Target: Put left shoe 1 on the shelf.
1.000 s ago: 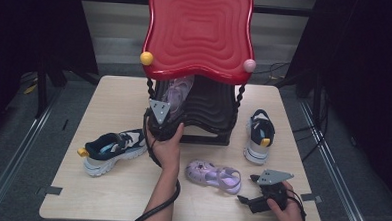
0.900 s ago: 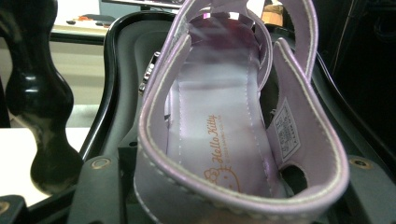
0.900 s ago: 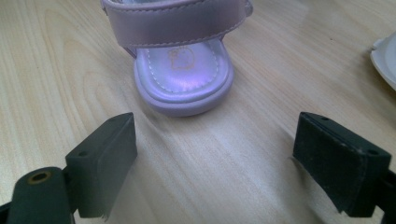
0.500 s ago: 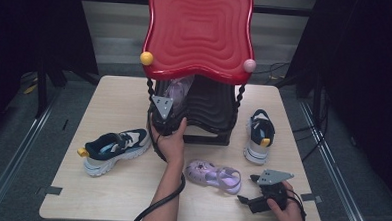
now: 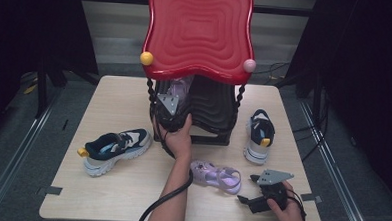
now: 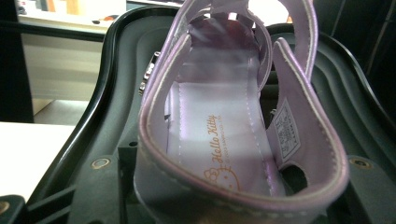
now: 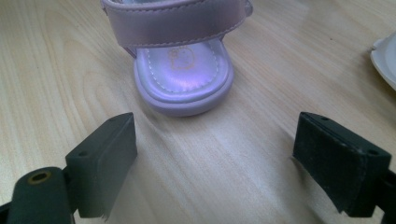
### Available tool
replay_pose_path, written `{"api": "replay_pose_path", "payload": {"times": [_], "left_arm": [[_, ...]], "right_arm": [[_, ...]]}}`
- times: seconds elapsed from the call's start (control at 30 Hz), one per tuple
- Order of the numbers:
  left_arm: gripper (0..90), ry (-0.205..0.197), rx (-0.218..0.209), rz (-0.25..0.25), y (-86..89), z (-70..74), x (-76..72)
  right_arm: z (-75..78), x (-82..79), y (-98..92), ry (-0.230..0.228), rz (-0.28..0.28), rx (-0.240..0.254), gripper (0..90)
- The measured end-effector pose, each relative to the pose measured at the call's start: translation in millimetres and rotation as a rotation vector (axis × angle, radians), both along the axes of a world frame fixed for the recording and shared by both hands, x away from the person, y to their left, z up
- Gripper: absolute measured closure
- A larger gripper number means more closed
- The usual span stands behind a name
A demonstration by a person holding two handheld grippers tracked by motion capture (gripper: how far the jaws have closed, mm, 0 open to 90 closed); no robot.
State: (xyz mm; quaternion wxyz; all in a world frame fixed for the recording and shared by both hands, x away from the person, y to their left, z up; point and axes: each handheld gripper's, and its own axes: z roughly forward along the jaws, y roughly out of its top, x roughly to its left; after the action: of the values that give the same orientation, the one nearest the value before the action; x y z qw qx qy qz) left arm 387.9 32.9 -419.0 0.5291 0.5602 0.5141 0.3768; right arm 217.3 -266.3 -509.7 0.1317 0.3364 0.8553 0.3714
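Since the earlier frame, the left gripper [image 5: 170, 108] has pushed a little deeper under the red top [image 5: 198, 33] of the shoe rack, carrying the purple sandal [image 6: 233, 126] farther over the black shelf [image 5: 214, 109], while the right gripper [image 5: 254, 197] lies where it did near the table's front right corner. Seen from the left gripper view, the held sandal sits close to the camera, heel end nearest and straps pointing away, hanging over the ribbed black shelf; the jaws themselves are hidden beneath it, clamped on its heel end. From the high view, the left hand [image 5: 180, 140] reaches in from the front and the sandal's pale strap peeks out just under the red top. The right gripper rests low on the wooden table [image 5: 119, 94] with its jaws spread wide and nothing between them, aimed at the toe of a second purple sandal [image 7: 180, 60], which lies flat on the table just ahead of the pads without touching them. A navy and white sneaker [image 5: 114, 149] lies left of the rack, and another sneaker [image 5: 259, 136] stands to its right.
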Motion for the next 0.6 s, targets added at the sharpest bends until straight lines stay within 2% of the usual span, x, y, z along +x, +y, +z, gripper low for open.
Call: {"api": "replay_pose_path", "payload": {"times": [0.17,0.43,0.6], "left_arm": [[37.2,0.003,0.000,0.013,-6.7,-1.6,5.9],[37.2,0.035,0.000,0.048,-14.1,-6.1,15.2],[36.8,0.034,-0.012,0.046,-16.0,-10.1,16.9]], "right_arm": [[-0.1,0.0,0.0,-0.002,0.000,-0.001,12.7],[-0.1,0.0,0.0,-0.001,0.000,-0.001,12.7],[-0.1,0.1,-0.1,-0.002,0.001,-0.001,12.7]]}}
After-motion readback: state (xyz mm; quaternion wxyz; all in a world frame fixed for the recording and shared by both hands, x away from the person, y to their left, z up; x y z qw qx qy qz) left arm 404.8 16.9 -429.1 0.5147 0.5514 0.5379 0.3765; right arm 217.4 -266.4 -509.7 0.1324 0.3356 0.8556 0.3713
